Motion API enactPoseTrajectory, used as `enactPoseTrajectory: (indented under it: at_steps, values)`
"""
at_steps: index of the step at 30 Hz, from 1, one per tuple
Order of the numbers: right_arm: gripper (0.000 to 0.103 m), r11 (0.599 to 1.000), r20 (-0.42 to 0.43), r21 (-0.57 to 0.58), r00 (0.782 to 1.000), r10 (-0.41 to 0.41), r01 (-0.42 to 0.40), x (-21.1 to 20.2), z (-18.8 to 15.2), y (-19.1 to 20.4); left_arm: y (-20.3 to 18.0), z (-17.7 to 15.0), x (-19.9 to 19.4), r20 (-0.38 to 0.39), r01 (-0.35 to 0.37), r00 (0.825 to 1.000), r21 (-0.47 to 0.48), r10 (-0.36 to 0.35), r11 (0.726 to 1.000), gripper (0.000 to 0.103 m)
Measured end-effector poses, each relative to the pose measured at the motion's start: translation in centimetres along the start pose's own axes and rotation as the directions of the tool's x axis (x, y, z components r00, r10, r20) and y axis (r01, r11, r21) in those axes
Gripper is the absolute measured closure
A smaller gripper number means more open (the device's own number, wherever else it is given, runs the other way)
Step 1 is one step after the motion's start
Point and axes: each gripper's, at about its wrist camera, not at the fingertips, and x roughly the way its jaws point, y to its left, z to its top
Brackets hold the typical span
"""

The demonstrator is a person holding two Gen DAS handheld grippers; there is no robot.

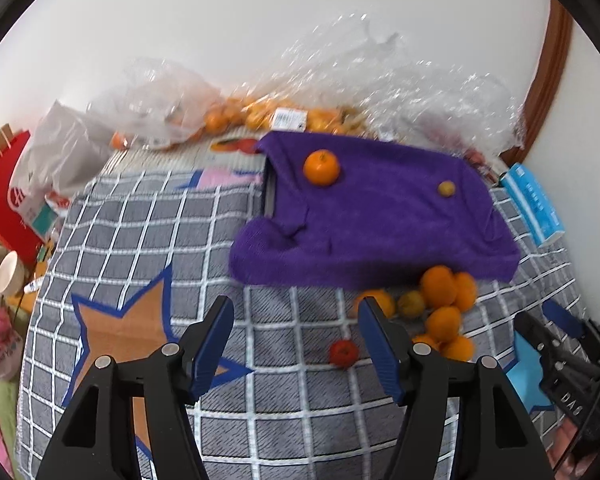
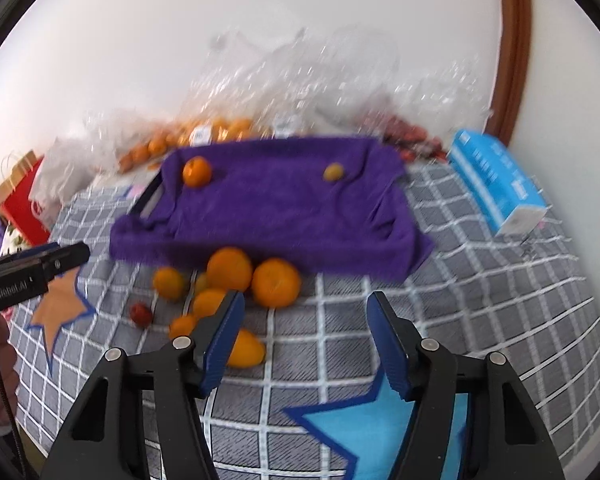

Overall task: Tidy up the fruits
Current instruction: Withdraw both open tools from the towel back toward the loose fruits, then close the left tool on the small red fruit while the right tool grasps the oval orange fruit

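A purple towel (image 1: 380,216) (image 2: 276,208) is draped over a tray at the back of the table. On it rest one orange (image 1: 321,167) (image 2: 197,172) and a small yellow-green fruit (image 1: 446,189) (image 2: 333,171). In front of the towel lies a loose pile of oranges (image 1: 440,286) (image 2: 230,268) with a small red fruit (image 1: 343,354) (image 2: 141,314) beside it. My left gripper (image 1: 296,312) hovers open over bare cloth, left of the pile. My right gripper (image 2: 305,308) is open too, right of the pile; its left finger hides part of one orange (image 2: 252,350).
Clear plastic bags of oranges (image 1: 228,116) (image 2: 204,132) line the wall behind the towel. A blue box (image 1: 534,204) (image 2: 496,188) lies at the right, a red paper bag (image 1: 4,200) at the left. The grey checked tablecloth (image 2: 480,300) carries star patches.
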Motion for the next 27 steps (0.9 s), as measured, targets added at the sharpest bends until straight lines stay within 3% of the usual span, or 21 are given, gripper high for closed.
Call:
enactPoseTrajectory:
  at_steps: [7, 12, 19, 21, 27]
  values:
    - [0.049, 0.995, -0.056, -0.058, 0.995, 0.082, -0.086, 2.5, -1.6, 2.5, 2.3, -1.2, 0.8, -0.015, -0.014, 1.000, -0.026, 0.014, 1.000, 0.041]
    - [0.052, 0.989, -0.090, -0.122, 0.994, 0.070, -0.081, 3.7, -2.1, 3.9, 3.0, -1.7, 1.5, -0.033, -0.006, 0.999, -0.037, 0.005, 0.999, 0.041]
    - [0.053, 0.988, -0.132, -0.122, 0.988, 0.080, -0.096, 5.5, -2.4, 3.8, 3.2, -2.0, 1.9, -0.033, 0.018, 0.999, -0.037, -0.019, 0.999, 0.041]
    - [0.063, 0.986, -0.144, -0.133, 0.986, 0.084, -0.104, 5.9, -2.7, 3.8, 3.1, -2.2, 1.9, -0.034, 0.032, 0.999, -0.032, -0.033, 0.999, 0.041]
    - [0.063, 0.991, -0.113, -0.112, 0.992, 0.058, -0.071, 4.7, -3.2, 2.3, 1.6, -2.6, 2.5, -0.039, 0.091, 0.995, 0.001, -0.091, 0.996, 0.041]
